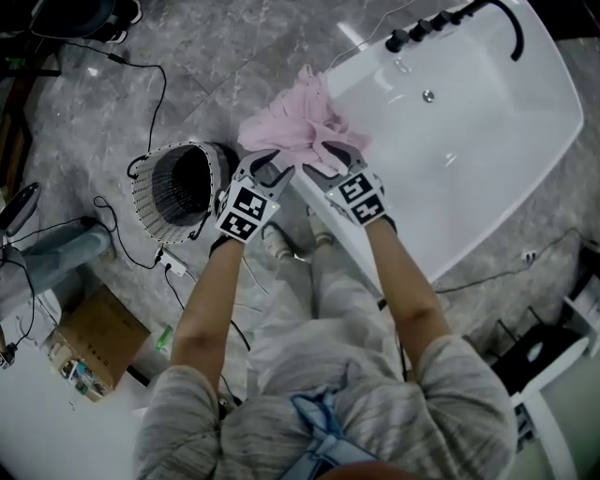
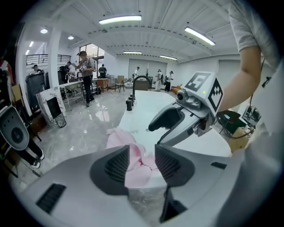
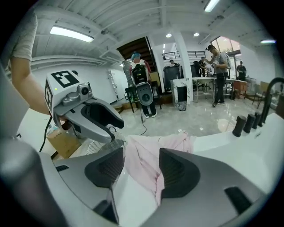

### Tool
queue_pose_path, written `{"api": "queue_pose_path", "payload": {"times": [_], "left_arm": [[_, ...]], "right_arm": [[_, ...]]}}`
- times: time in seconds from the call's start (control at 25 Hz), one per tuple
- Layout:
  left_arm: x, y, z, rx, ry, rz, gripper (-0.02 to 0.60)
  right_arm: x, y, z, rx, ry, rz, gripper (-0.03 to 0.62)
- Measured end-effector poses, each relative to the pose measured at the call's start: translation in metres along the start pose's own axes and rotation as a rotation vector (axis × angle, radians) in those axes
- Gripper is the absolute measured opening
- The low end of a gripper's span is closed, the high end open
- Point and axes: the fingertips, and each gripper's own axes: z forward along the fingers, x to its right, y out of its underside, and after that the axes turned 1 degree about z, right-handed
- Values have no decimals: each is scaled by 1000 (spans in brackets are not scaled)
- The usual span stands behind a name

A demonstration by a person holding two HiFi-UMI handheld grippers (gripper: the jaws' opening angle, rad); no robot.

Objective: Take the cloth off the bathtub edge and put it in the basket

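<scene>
A pink cloth (image 1: 300,127) lies bunched over the near-left rim of the white bathtub (image 1: 487,122). Both grippers point down at its near edge, side by side. My left gripper (image 1: 277,169) stands open, and in its own view the pink cloth (image 2: 128,155) shows through the gap between the jaws (image 2: 141,164). My right gripper (image 1: 323,159) is open too, with a fold of the cloth (image 3: 151,159) lying in its gap (image 3: 141,170); no pad presses on it. The dark wire basket (image 1: 183,192) stands on the floor just left of the tub.
Black cables (image 1: 141,66) run over the grey marble floor around the basket. A cardboard box (image 1: 94,342) sits at lower left. A black faucet (image 1: 511,28) and knobs stand at the tub's far end. People stand far off in the room.
</scene>
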Motion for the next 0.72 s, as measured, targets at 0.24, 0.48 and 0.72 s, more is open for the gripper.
{"api": "queue_pose_path", "payload": {"times": [0.24, 0.48, 0.72], "left_arm": [[-25, 28, 22, -88, -14, 60, 328], [-58, 59, 46, -215, -25, 62, 440], [-85, 85, 73, -345, 6, 30, 457]], "right_arm": [[17, 33, 29, -118, -23, 29, 327], [50, 47, 57, -183, 15, 41, 417], [83, 48, 89, -234, 65, 31, 433]]}}
